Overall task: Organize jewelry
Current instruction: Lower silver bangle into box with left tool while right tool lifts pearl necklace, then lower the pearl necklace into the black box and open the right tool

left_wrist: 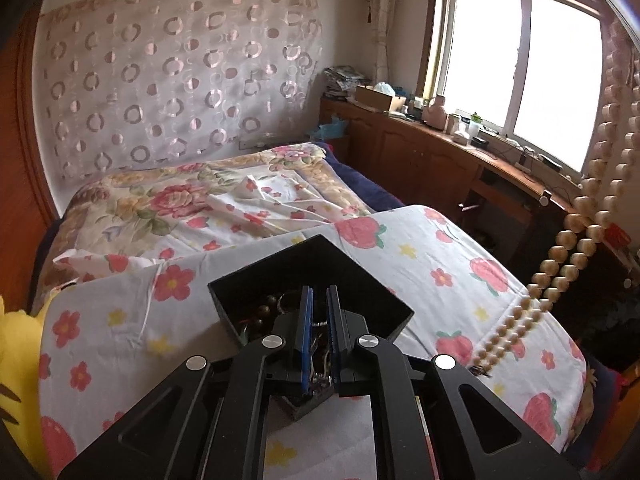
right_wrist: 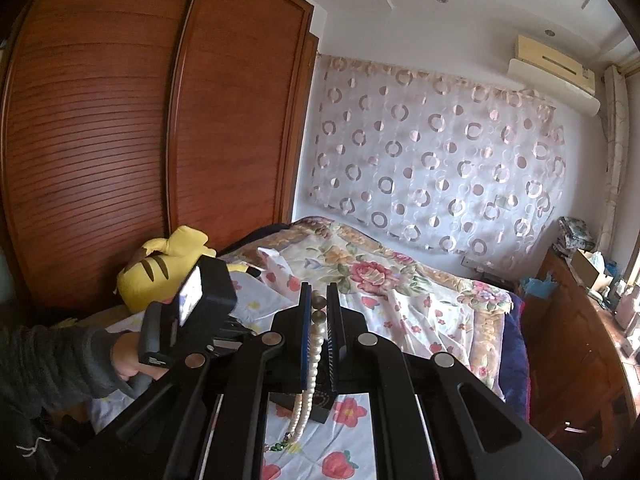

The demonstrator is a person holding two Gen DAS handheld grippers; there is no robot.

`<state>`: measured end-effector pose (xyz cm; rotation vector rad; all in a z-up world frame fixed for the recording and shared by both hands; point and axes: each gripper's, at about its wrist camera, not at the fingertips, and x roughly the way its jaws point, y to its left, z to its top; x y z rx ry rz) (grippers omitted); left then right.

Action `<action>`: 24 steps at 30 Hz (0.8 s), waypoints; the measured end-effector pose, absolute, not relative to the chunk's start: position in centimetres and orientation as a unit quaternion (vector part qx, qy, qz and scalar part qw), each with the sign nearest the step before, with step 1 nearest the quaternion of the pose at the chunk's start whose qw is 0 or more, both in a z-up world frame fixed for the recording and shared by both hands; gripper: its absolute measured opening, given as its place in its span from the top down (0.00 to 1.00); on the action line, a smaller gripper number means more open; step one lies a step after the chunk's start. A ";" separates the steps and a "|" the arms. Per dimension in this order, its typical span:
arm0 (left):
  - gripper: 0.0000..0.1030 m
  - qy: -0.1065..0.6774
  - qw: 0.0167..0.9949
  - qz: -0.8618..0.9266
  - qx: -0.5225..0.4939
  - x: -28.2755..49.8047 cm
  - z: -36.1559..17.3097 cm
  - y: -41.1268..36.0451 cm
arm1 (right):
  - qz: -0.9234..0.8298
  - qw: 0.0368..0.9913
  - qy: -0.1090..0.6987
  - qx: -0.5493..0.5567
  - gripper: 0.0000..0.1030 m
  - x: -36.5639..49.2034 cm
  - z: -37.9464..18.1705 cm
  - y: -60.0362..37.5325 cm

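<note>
A black open box [left_wrist: 362, 276] sits on the strawberry-print sheet, with dark beads [left_wrist: 266, 306] and other jewelry inside. My left gripper [left_wrist: 319, 300] hangs over the box's near side, its jaws nearly together; whether they pinch anything I cannot tell. My right gripper [right_wrist: 319, 300] is shut on a pearl necklace [right_wrist: 314, 354], which hangs down between the fingers to a green clasp [right_wrist: 280, 446] above the sheet. The same necklace [left_wrist: 560, 272] dangles at the right of the left wrist view, its lower end beside the box. A corner of the box [right_wrist: 320, 404] shows under the right gripper.
The bed [left_wrist: 240, 200] carries a floral quilt. A yellow plush toy [right_wrist: 160, 268] lies by the wooden wardrobe [right_wrist: 120, 140]. A wooden counter [left_wrist: 460, 148] with clutter runs under the window. The person's hand and the left gripper's body [right_wrist: 188, 320] are to the left of my right gripper.
</note>
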<state>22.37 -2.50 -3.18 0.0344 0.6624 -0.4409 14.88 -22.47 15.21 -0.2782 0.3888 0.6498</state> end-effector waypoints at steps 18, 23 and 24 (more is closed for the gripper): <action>0.48 0.355 0.869 -0.344 -0.012 17.3 -8.1 -6.9 | 0.316 0.924 0.166 -0.137 0.92 14.7 15.8 -22.1; 0.91 0.366 0.856 -0.364 -0.036 18.6 -8.7 -8.3 | 0.317 0.926 0.157 -0.134 0.92 14.1 16.1 -22.4; 0.91 0.368 0.854 -0.366 -0.039 18.8 -8.8 -8.3 | 0.316 0.926 0.157 -0.133 0.92 14.0 16.2 -22.5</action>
